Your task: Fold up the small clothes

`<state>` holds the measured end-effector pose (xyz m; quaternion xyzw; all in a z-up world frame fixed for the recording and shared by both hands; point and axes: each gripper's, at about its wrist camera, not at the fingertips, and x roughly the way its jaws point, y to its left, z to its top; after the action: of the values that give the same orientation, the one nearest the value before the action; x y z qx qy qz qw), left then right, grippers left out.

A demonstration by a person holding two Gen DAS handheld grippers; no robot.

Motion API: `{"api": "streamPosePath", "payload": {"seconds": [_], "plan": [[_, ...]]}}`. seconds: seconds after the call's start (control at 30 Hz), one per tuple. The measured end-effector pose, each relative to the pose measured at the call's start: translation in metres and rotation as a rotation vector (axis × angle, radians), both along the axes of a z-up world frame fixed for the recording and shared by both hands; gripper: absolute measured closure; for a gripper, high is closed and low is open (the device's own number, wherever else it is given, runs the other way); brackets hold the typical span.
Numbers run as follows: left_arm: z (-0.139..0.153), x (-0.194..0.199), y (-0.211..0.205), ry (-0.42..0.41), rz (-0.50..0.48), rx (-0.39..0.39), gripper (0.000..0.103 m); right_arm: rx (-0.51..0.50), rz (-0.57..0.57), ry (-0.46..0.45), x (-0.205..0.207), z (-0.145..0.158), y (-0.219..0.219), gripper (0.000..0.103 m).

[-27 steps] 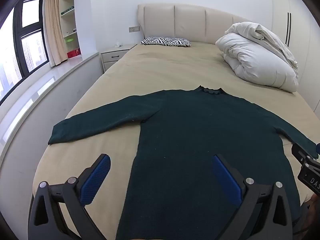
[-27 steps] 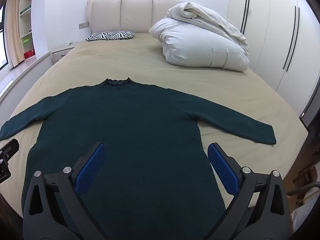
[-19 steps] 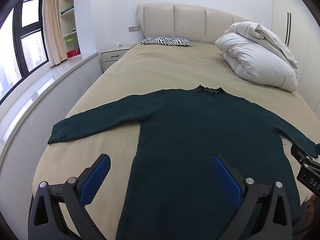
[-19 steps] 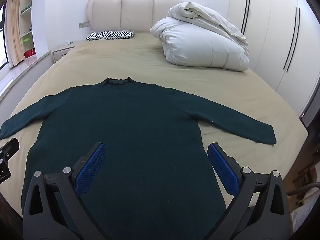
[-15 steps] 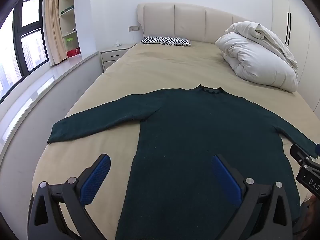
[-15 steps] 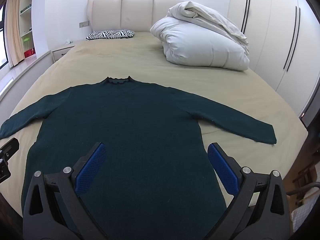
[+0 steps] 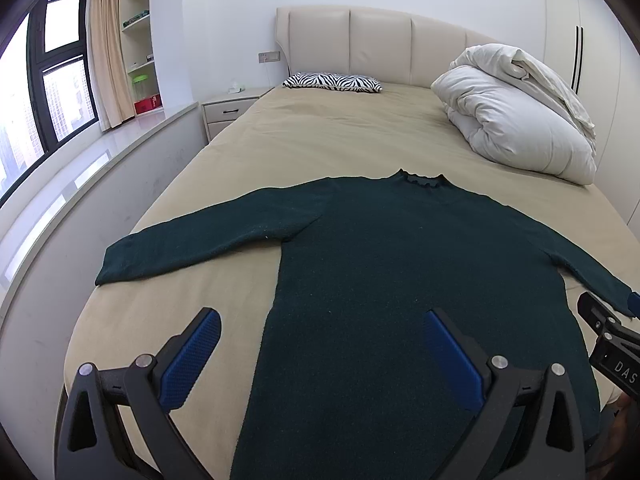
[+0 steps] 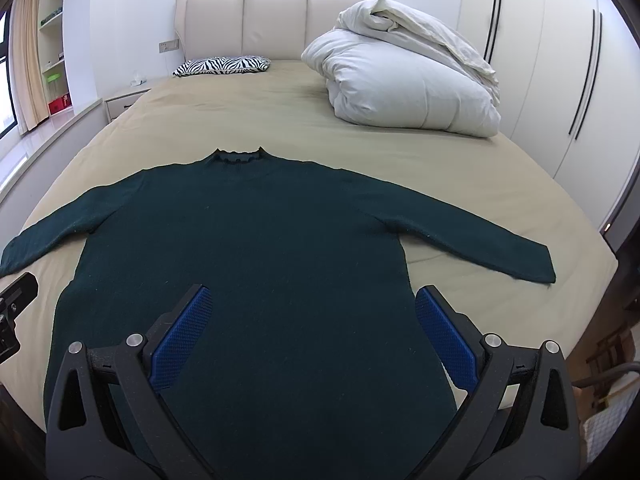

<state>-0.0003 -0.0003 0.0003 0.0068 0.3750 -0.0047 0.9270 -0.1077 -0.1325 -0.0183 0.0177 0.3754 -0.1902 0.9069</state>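
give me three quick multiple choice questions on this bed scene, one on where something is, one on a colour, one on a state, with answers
1. Where is the zebra pillow?
A. by the headboard
B. on the sweater
C. on the floor

2. What colour is the sweater?
A. red
B. dark green
C. white

3. How does the sweater lie?
A. folded in half
B. rolled up
C. flat, both sleeves spread

Answers:
1 A, it lies at the head of the bed.
2 B, the knit is dark green all over.
3 C, both sleeves stretch out sideways, and the left gripper and right gripper are open above it.
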Motion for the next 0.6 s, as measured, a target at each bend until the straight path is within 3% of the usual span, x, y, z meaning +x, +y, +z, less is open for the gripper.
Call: {"api": "streamPosePath", "payload": {"seconds": [0.6], "plan": [[0.0007,0.0007,-0.0007,0.001,0.0,-0.001,0.0,0.025,0.007,0.016,-0.0002,0.0006,-0.0046,0.0]]}}
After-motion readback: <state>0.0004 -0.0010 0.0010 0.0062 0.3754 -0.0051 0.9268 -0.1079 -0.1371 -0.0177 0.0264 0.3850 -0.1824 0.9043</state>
